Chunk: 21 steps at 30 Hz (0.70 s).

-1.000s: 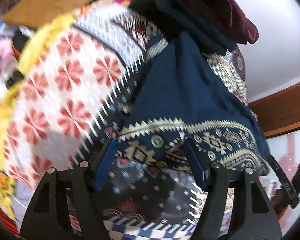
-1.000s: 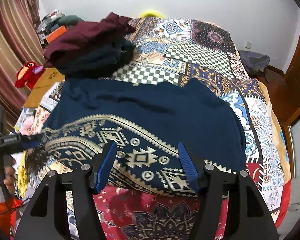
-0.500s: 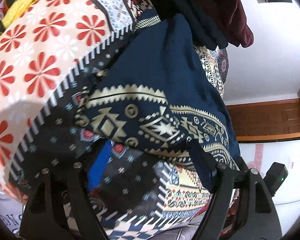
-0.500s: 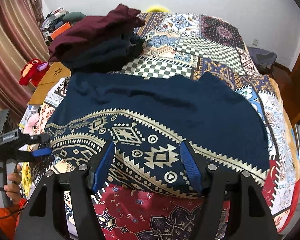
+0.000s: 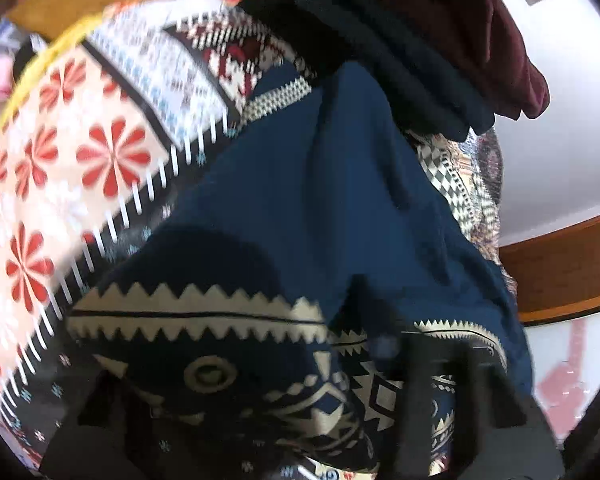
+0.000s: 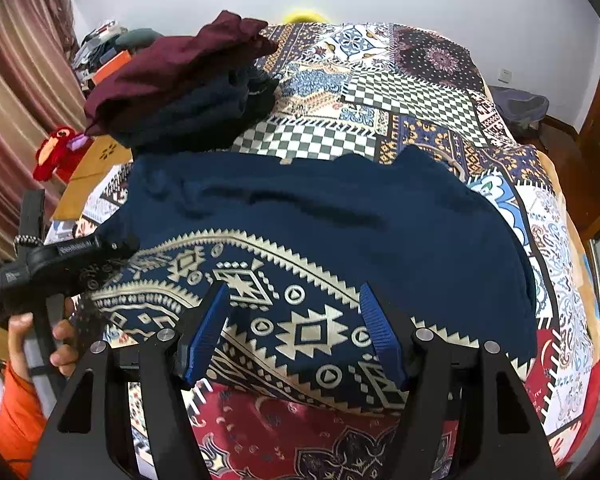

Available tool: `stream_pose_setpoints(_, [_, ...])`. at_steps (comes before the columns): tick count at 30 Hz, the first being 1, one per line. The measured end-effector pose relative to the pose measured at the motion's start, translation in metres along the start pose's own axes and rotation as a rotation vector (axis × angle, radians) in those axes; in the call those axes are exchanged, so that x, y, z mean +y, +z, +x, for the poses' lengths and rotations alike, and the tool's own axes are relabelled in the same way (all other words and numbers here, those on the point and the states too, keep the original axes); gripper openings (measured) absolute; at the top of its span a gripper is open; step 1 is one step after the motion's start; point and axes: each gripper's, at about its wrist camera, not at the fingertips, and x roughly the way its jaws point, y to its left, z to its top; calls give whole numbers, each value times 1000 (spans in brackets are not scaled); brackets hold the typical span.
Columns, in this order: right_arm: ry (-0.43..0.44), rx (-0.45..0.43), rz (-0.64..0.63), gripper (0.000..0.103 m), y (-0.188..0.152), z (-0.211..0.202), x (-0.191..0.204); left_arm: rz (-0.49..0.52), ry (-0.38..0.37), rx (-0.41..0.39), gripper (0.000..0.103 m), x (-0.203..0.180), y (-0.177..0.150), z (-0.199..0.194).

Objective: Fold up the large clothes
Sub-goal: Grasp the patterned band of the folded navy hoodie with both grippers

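A navy patterned garment (image 6: 324, 224) is lying spread across the patchwork bed (image 6: 412, 96), just in front of a stack of folded clothes (image 6: 180, 92). The left tongs (image 6: 112, 246) are meeting the garment's left hem corner, grip unclear through blur, while the right tongs (image 6: 296, 332) are hovering open over the near hem; both should probably pinch hem corners evenly before lifting toward the stack.

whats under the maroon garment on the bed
The maroon garment lies on folded dark navy clothes, stacked on the quilt. How many pieces lie beneath is hidden.
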Motion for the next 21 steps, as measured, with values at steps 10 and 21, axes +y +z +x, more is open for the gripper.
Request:
stream_pose_setpoints(10, [40, 45, -65, 64, 14, 23, 37, 89, -142, -192, 17, -20, 11, -89])
stream_pose_setpoints(21, [221, 213, -110, 70, 7, 80, 81, 205, -109, -366, 16, -48, 3, -154])
